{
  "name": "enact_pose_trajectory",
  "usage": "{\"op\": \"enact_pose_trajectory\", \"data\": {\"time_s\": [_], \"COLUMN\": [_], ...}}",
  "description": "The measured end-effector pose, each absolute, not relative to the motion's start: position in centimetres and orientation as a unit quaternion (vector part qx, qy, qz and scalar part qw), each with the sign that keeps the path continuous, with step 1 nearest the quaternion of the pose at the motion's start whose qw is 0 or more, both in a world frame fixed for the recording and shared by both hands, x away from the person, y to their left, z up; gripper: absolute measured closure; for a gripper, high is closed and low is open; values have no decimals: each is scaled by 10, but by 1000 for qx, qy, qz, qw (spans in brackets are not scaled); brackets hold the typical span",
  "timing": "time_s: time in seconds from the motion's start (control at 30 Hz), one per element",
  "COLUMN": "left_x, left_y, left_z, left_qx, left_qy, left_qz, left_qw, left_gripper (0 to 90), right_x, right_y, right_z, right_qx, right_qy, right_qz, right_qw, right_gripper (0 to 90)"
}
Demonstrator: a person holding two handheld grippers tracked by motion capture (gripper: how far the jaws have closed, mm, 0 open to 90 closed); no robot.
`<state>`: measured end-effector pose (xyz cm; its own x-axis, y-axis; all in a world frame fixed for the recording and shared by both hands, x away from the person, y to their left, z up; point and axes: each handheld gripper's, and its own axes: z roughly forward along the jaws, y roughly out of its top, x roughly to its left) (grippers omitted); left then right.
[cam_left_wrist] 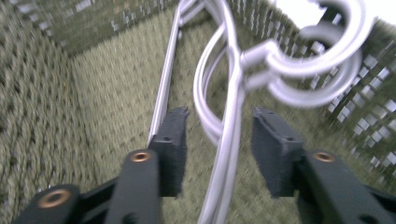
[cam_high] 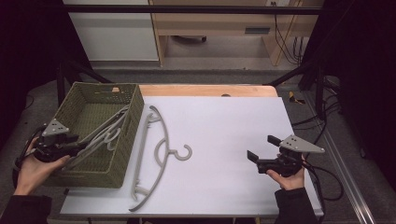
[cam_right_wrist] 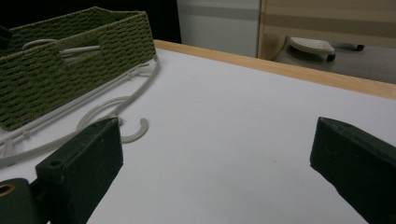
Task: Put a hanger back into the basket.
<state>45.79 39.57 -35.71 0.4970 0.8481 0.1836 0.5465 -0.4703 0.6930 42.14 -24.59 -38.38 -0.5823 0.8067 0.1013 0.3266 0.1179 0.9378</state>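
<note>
At the left of the high view, the left gripper [cam_high: 77, 145] reaches over the near wall of a green woven basket [cam_high: 131, 122], which sits at the left edge of the white table [cam_high: 224, 140]. Pale grey hangers in the basket [cam_high: 105, 132] lean from the basket's floor up toward its far right corner. In the left gripper view, those hangers [cam_left_wrist: 229, 140] run up the middle of the frame, their hooks curling at the upper right against the basket wall [cam_left_wrist: 42, 102]. The left gripper [cam_left_wrist: 219, 135] has its jaws parted, with a hanger arm passing between the pads; neither pad presses on it, so the grip is released. Just right of the basket in the high view, another hanger [cam_high: 159, 154] lies flat on the table, its hook pointing toward the centre of the frame. At the lower right, the right gripper [cam_high: 261, 148] is held above the table, well apart from the hanger, its jaws spread wide with nothing between them. In the right gripper view, the right gripper [cam_right_wrist: 215, 154] frames bare table [cam_right_wrist: 233, 116], with the flat hanger [cam_right_wrist: 109, 109] and the basket [cam_right_wrist: 70, 60] at the upper left.
</note>
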Motion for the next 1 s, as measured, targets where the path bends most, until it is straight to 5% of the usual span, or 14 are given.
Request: {"op": "enact_pose_trajectory", "data": {"time_s": [0.7,1.0], "left_x": [433,422], "left_y": [334,300], "left_z": [-338,-342], "left_qx": [751,734], "left_qy": [401,377], "left_qz": [255,253], "left_qw": [458,505], "left_gripper": [131,88], "right_x": [421,419], "right_y": [-247,-250], "right_z": [-383,-381], "right_qx": [397,396], "right_qy": [709,705], "right_qz": [539,542], "right_qw": [223,227], "right_gripper": [25,24]}}
